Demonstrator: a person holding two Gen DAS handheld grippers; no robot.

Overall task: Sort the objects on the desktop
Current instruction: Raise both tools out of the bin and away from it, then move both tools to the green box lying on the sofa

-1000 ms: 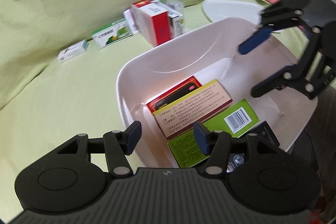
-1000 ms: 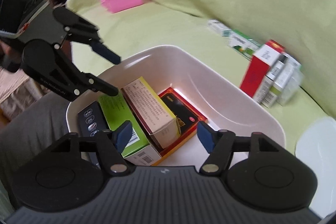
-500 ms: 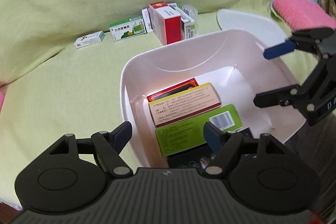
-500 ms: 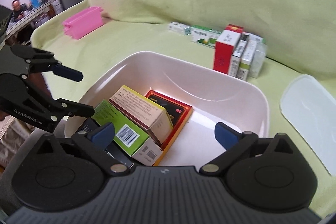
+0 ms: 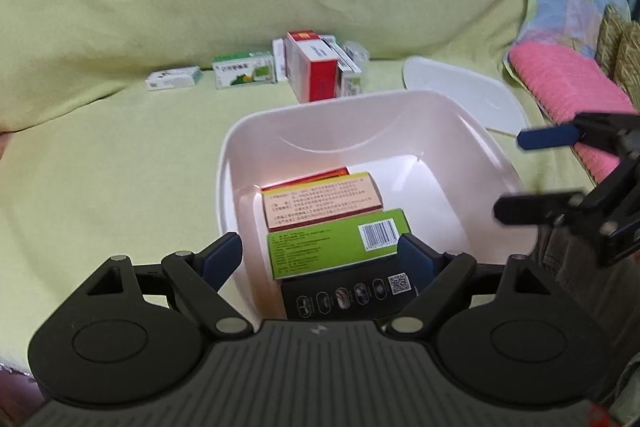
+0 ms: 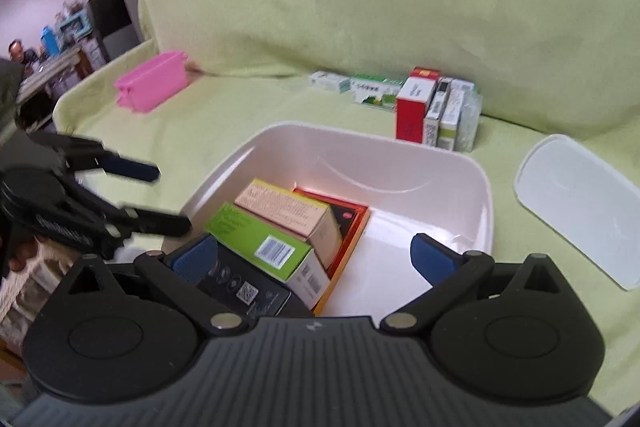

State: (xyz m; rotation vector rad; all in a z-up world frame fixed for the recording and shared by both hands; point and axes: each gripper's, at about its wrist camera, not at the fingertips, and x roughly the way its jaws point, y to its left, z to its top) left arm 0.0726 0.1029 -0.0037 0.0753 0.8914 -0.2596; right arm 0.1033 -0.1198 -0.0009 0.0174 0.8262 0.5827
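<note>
Boxes (image 5: 322, 203) lie packed inside a white bin (image 5: 360, 119) on a green-covered sofa (image 5: 100, 167); left gripper (image 5: 320, 255) and right gripper (image 6: 312, 255) hover above, jaws spread wide, empty.

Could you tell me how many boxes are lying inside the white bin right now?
4 in the white bin: black box nearest, green box, beige box, red box underneath. Others may be hidden.

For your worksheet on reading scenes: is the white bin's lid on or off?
Off. The lid lies flat on the green cover beside the open bin, whose boxes show from above.
</note>
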